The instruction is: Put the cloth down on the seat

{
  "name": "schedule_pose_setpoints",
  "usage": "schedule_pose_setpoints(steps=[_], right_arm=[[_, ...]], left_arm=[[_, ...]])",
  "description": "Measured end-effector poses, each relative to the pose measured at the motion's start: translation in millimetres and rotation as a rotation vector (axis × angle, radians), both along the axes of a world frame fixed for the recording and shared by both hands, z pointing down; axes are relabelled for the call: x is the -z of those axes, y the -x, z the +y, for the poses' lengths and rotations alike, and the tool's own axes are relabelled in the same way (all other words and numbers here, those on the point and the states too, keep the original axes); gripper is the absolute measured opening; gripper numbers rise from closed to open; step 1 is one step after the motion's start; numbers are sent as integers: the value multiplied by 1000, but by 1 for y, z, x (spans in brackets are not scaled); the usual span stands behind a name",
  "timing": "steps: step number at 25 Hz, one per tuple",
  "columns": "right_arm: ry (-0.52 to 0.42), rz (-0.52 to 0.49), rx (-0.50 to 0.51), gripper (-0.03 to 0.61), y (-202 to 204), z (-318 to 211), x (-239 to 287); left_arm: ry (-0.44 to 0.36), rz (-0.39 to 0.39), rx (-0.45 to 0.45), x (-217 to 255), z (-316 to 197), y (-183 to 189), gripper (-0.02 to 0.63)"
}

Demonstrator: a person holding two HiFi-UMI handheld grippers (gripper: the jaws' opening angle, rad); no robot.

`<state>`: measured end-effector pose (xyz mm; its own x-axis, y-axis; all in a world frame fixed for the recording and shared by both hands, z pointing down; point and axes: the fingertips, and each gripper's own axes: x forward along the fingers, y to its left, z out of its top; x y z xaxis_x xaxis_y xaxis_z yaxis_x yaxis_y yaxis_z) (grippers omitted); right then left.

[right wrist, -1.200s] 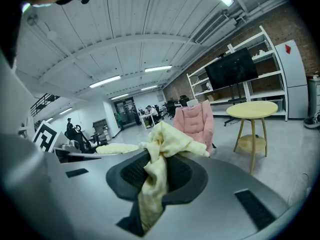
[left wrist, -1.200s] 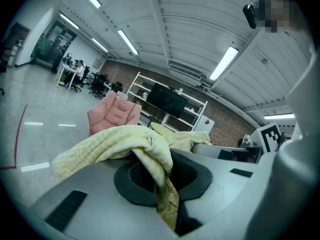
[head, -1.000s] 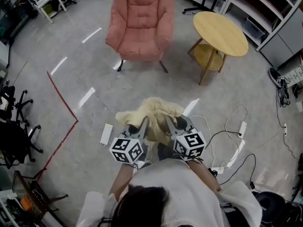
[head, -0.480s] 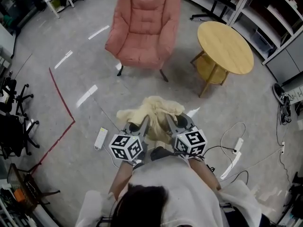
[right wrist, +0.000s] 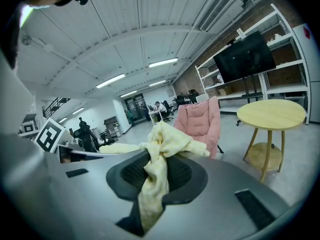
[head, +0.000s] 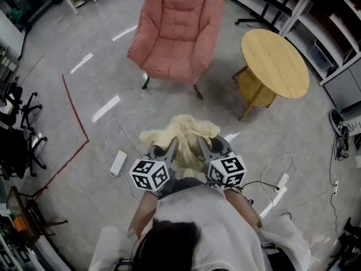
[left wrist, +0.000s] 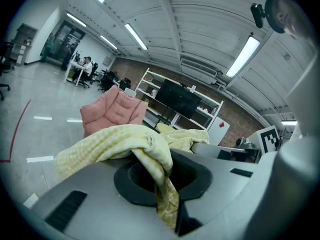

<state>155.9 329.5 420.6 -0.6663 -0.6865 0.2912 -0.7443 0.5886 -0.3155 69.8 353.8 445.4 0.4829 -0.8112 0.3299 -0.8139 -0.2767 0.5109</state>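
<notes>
A pink armchair [head: 177, 33] and a round wooden table [head: 274, 62] stand on the grey floor [head: 169, 106]. A white power strip [head: 118, 163] lies well apart from them

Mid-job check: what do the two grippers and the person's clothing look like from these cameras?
The left gripper and right gripper match. Each has dark grey fingers and a white cube printed with black square markers. In the gripper views each has a smooth grey shell with a black oval recess. The person wears a white top; where its sleeves end is unclear.
</notes>
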Motion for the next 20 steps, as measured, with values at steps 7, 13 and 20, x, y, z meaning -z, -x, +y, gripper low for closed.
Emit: schedule_pose_setpoints(steps=[7,13,20], right_arm=[[3,-1,-2,81,-2,-10,-4],[-1,8,-8,83,-3,-13,-4],[11,16,-27,81,-5,-23,-8]], left_arm=[[8,-5,9,-4,-11,-1,60],[8,9,-1,-7,-15,-3,60],[7,3,-40,-11,-28,-4,60]])
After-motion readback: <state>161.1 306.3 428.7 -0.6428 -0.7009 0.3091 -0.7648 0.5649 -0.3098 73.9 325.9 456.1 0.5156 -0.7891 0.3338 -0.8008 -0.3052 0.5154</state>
